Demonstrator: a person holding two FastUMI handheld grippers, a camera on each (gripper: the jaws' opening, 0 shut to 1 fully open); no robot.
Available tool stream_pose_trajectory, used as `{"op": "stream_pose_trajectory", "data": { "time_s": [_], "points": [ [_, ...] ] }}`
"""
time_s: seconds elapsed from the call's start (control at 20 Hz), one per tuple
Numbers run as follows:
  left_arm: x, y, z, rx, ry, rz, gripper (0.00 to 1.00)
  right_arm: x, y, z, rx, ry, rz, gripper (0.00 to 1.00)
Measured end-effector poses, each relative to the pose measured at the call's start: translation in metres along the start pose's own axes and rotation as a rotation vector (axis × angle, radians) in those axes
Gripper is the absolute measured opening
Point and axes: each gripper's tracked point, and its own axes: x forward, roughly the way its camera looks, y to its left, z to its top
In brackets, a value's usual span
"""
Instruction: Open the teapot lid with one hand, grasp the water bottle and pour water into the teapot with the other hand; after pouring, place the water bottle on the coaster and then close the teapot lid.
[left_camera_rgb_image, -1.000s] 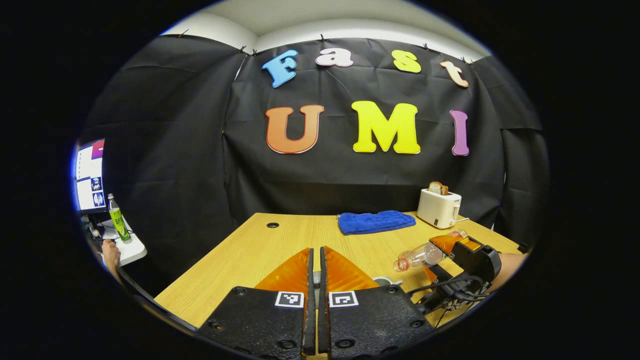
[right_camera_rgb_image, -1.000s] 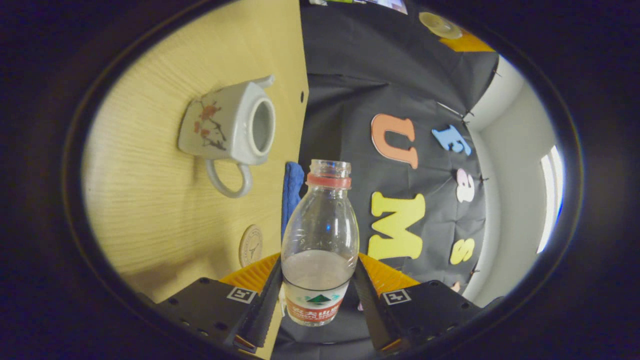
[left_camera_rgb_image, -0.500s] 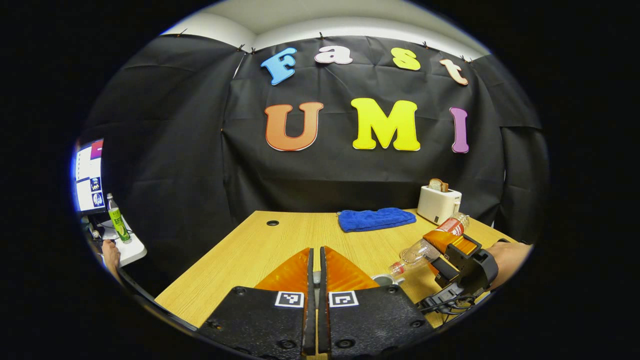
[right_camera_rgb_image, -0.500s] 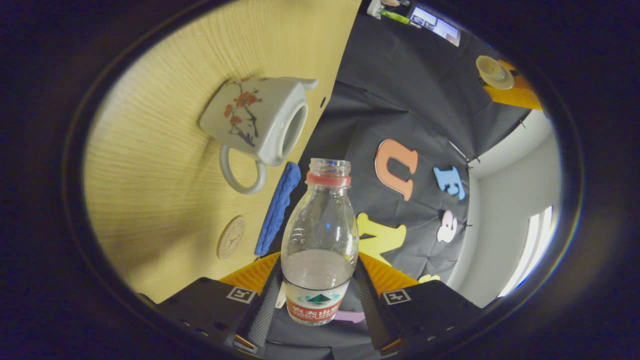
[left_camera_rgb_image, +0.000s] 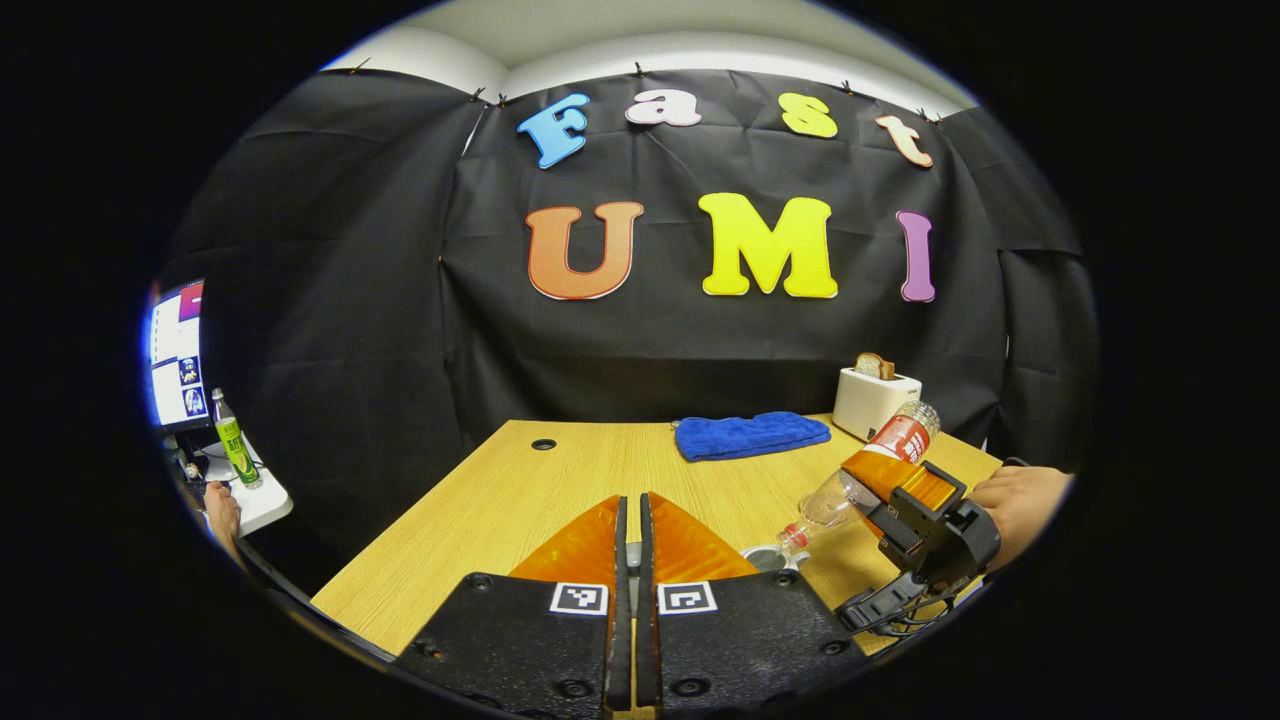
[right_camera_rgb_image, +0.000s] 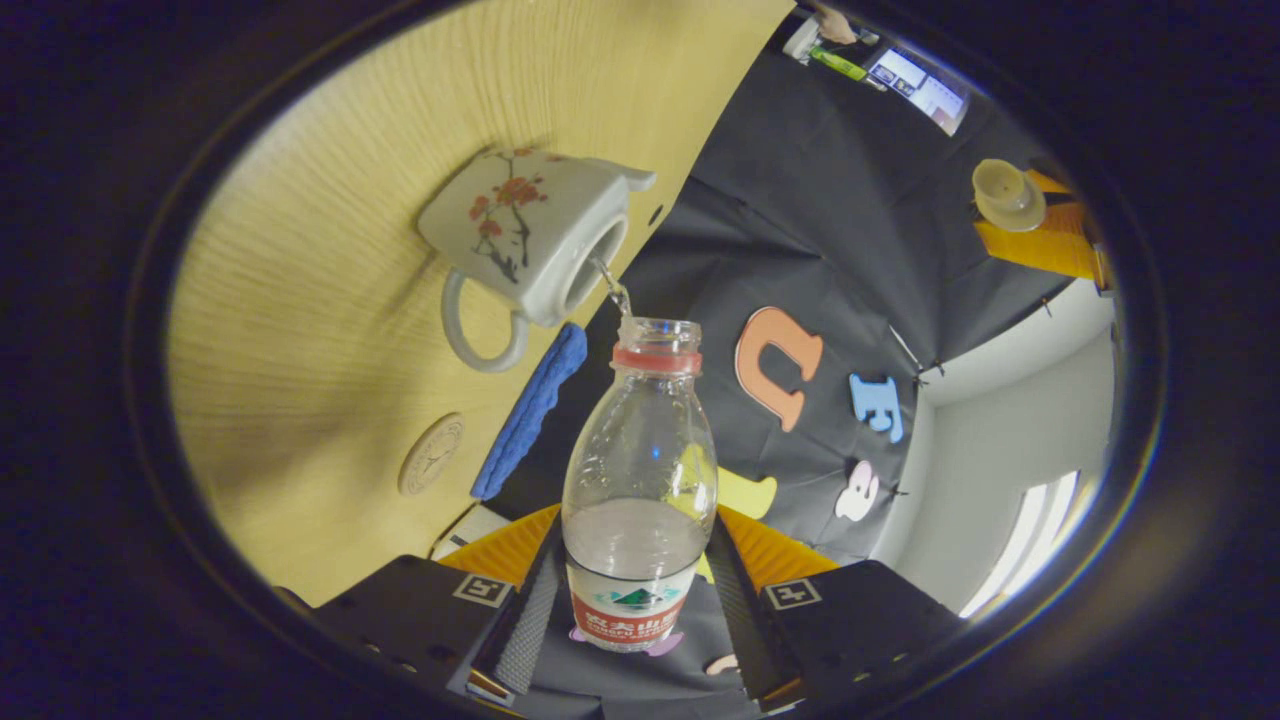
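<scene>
My right gripper (right_camera_rgb_image: 640, 525) is shut on a clear water bottle (right_camera_rgb_image: 640, 470) with a red neck ring and no cap. The bottle is tipped, and a thin stream of water (right_camera_rgb_image: 612, 290) runs from its mouth into the open white flowered teapot (right_camera_rgb_image: 520, 235). In the left gripper view the bottle (left_camera_rgb_image: 850, 485) slants mouth-down over the teapot's rim (left_camera_rgb_image: 768, 557), held by the right gripper (left_camera_rgb_image: 872, 480). My left gripper (left_camera_rgb_image: 628, 510) is shut, and the right gripper view shows the teapot lid (right_camera_rgb_image: 1007, 192) held in its fingers, up and away from the pot. A round coaster (right_camera_rgb_image: 431, 455) lies near the teapot.
A folded blue cloth (left_camera_rgb_image: 752, 436) and a white toaster (left_camera_rgb_image: 876, 400) holding toast sit at the back of the wooden table (left_camera_rgb_image: 500, 500). A hand (left_camera_rgb_image: 1020, 500) holds the right gripper. Off the table's left are a monitor (left_camera_rgb_image: 180, 350) and a green bottle (left_camera_rgb_image: 237, 440).
The right gripper has tipped the bottle further and brought its mouth closer to the teapot's opening; water has started to run out. The left gripper has stayed almost still.
</scene>
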Motion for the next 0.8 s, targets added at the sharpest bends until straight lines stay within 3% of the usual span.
{"op": "stream_pose_trajectory", "data": {
  "time_s": [0.8],
  "points": [
    [0.0,0.002,0.001,0.007,-0.006,0.008,0.04,0.007,-0.023,-0.001,-0.128,0.011,-0.087,0.76]
  ]
}}
